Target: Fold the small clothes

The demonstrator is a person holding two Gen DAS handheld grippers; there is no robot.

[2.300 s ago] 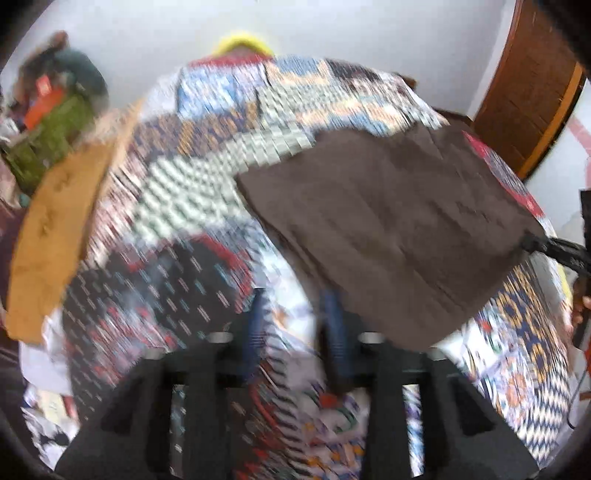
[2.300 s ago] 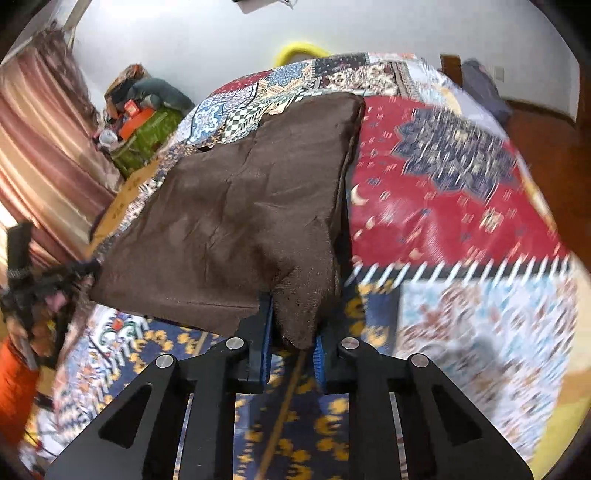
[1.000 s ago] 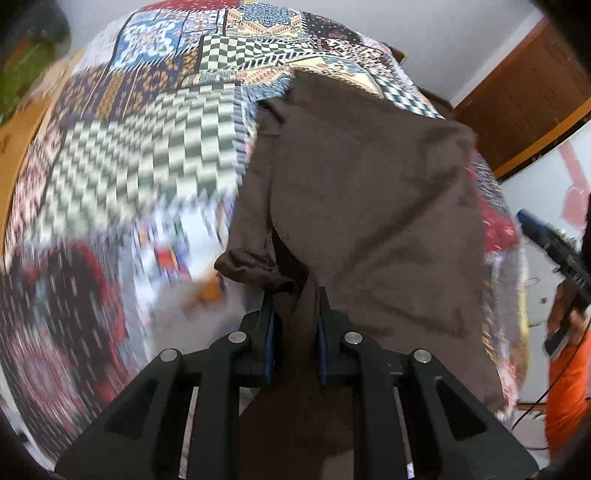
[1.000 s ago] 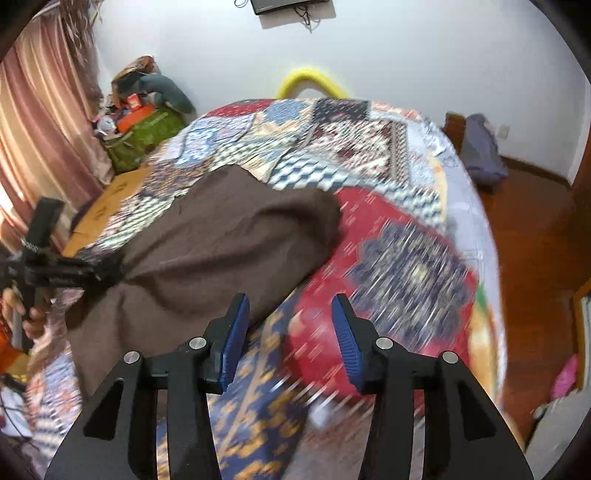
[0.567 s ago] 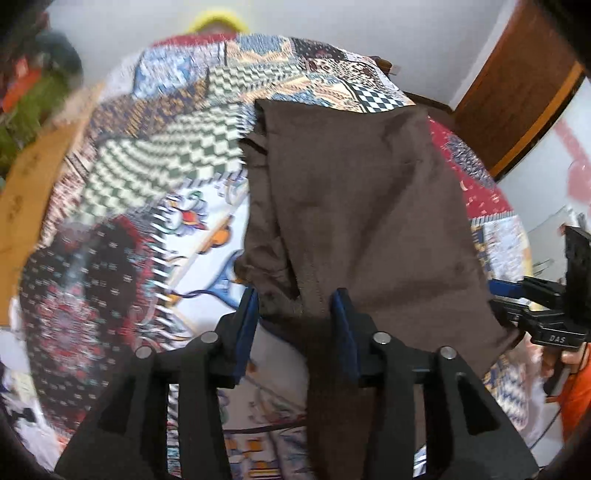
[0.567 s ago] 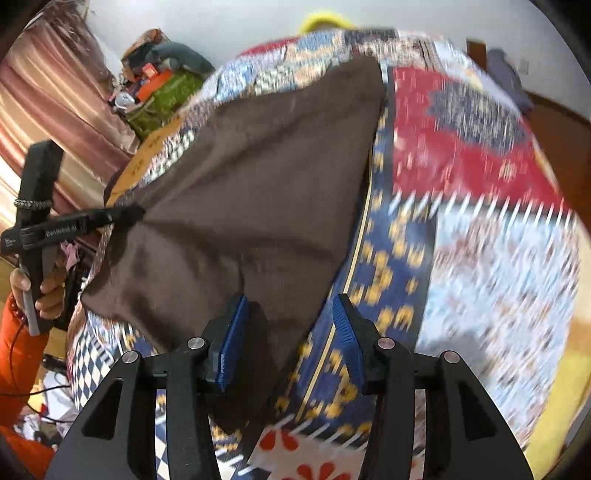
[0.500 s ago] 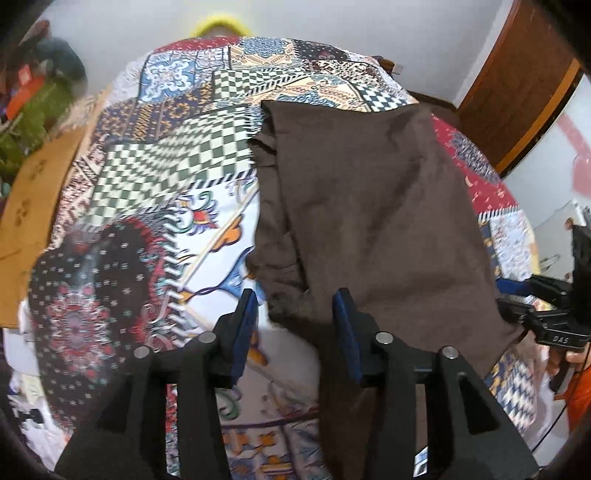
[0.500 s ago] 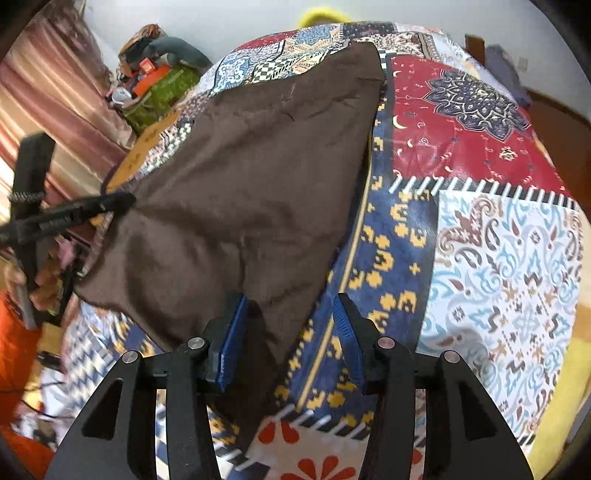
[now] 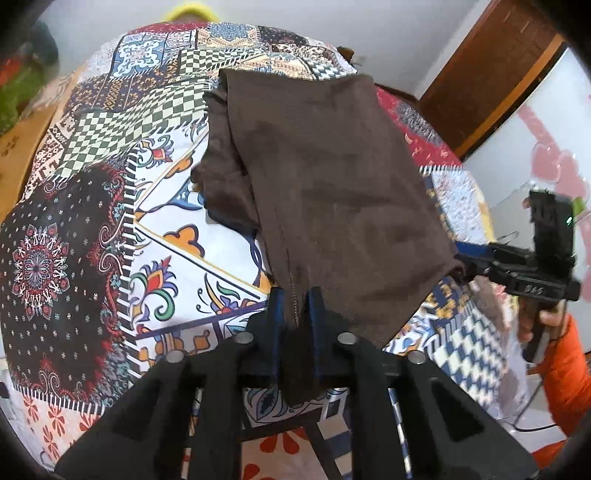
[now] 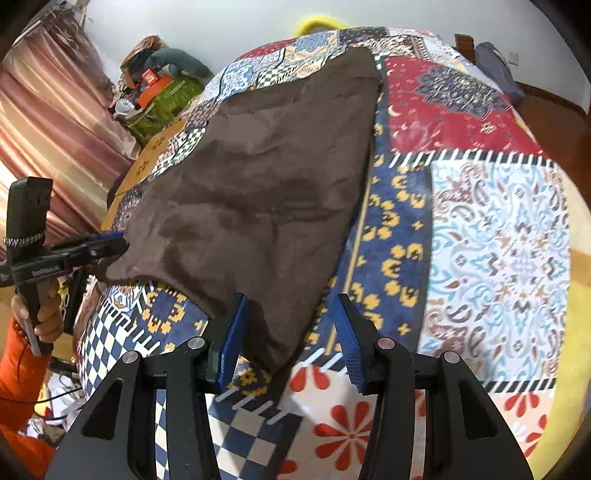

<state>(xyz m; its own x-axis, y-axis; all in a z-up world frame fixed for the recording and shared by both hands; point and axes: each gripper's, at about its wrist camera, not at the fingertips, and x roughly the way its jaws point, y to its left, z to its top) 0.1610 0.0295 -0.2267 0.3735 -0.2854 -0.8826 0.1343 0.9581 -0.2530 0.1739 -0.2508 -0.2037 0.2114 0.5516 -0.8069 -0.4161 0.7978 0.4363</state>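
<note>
- Now the brown garment (image 9: pixel 325 192) lies spread on the patchwork quilt (image 9: pixel 74 236), its far end toward the yellow pillow (image 10: pixel 317 22) at the head of the bed.
- On the near left corner of the garment, the left gripper (image 9: pixel 295 306) has its blue pads pressed together on a stitched seam, so the cloth is pinched firmly.
- At the near right corner of the garment, the right gripper (image 10: pixel 291 332) stands wide apart; the corner droops between the blue fingers (image 10: pixel 232 332) without being squeezed.
- From the right wrist camera, the left gripper's tip (image 10: pixel 107 245) touches the garment's left edge, held by a hand (image 10: pixel 40 314) in an orange sleeve (image 10: pixel 14 365).
- Along the left side of the garment a narrower under-layer (image 9: pixel 221 184) pokes out from beneath the top layer.
- Left of the garment, beyond the bed, a green bag (image 10: pixel 162 103) sits by the striped curtain (image 10: pixel 48 122) with an orange box and other items piled on it; what is inside cannot be told.
- Some white lettering shows on each gripper body, but it is too small and blurred to read.
- Right of the garment, a wooden door (image 9: pixel 491 66) stands by the white wall.
</note>
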